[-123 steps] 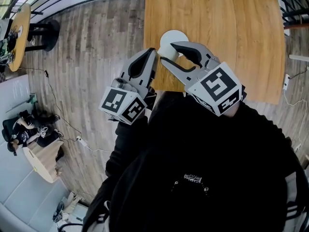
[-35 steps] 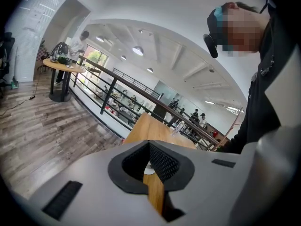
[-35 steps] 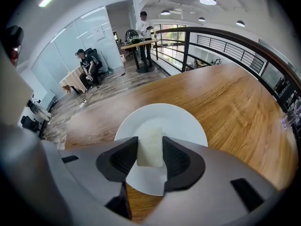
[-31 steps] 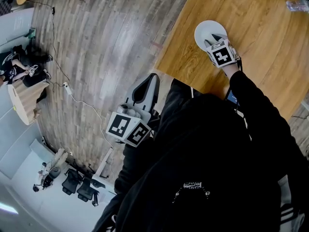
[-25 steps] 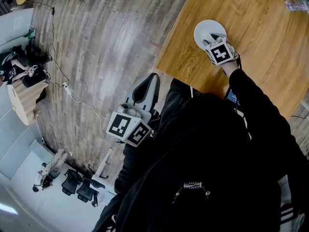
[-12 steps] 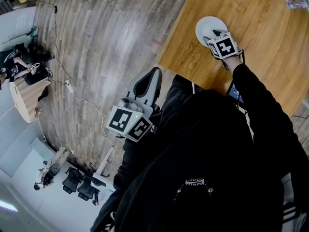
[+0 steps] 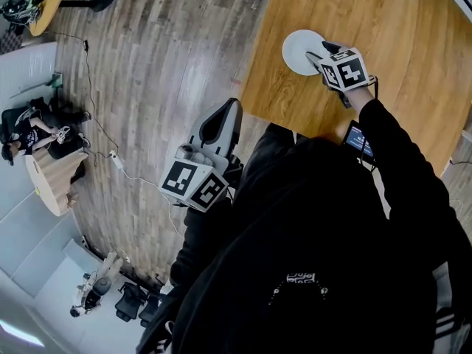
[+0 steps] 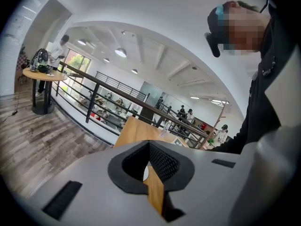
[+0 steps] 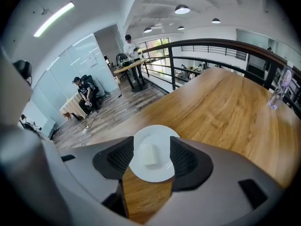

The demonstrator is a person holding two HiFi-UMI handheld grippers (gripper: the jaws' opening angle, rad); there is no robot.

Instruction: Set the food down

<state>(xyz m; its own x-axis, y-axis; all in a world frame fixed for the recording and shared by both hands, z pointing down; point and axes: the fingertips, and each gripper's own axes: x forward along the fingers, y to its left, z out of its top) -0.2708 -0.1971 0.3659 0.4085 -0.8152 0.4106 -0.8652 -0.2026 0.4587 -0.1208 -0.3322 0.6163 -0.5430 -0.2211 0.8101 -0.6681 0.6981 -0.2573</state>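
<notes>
Hovering right hand-held gripper [image 7: 322, 53] over plate [image 9: 151, 176], jaws just opening wide, gripping nothing | leaving food [image 9: 150, 154] on plate, on bench [image 7: 383, 21]: placing seemingly done | holding left hand-held gripper [image 7: 227, 113] narrow, empty

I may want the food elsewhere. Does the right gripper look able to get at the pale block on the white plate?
Probably yes: the right gripper, jaws just opened and empty, hangs just above the pale block on the round white plate, with nothing in the way.
</notes>
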